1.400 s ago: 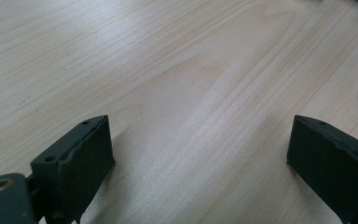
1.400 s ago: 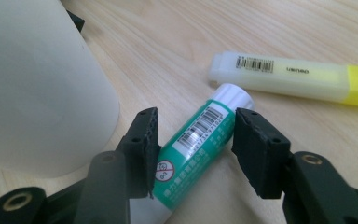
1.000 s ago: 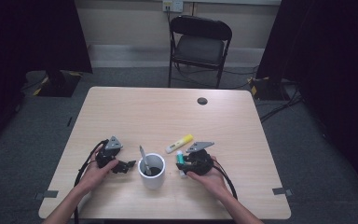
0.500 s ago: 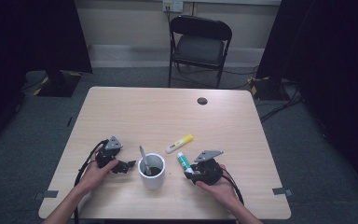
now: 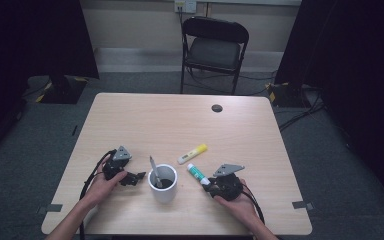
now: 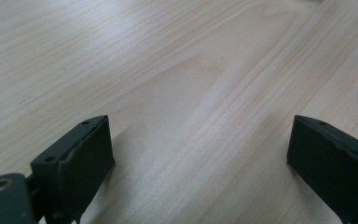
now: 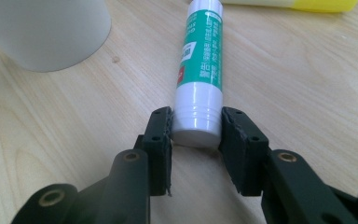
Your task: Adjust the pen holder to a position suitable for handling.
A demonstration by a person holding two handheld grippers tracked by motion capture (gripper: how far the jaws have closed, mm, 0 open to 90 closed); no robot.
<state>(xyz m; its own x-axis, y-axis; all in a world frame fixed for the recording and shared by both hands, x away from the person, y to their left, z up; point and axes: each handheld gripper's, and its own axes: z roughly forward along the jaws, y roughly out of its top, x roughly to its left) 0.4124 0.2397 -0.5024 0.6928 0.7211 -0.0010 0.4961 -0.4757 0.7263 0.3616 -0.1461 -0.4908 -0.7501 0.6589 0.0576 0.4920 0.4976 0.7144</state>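
On the left, the left gripper (image 5: 136, 177) rests on the table (image 5: 170, 120) just left of the white cup (image 5: 162, 184), jaws spread wide over bare wood with nothing between them. It sits close to the cup and pointed at it, probably parked there to steady the cup if needed.

The cup stands near the front edge, between the two hands, with a pen (image 5: 154, 170) leaning in it. That suggests it is the holder the loose items go into.

Just right of the cup, a little farther back, lies a yellow-capped marker (image 5: 192, 153), flat and untouched.

Right of the cup lies the glue stick (image 7: 199, 65), flat on the table and angled toward the far left. The right gripper (image 7: 196, 130) has its jaws on either side of the stick's near end; they have just been closing, and the pads (image 7: 164, 135) look to be touching the white base on both sides. Taking it by the end leaves the body free to tip into the cup.

The glue stick is a white tube with a green label bearing white print and a small red mark, ridged near its base.
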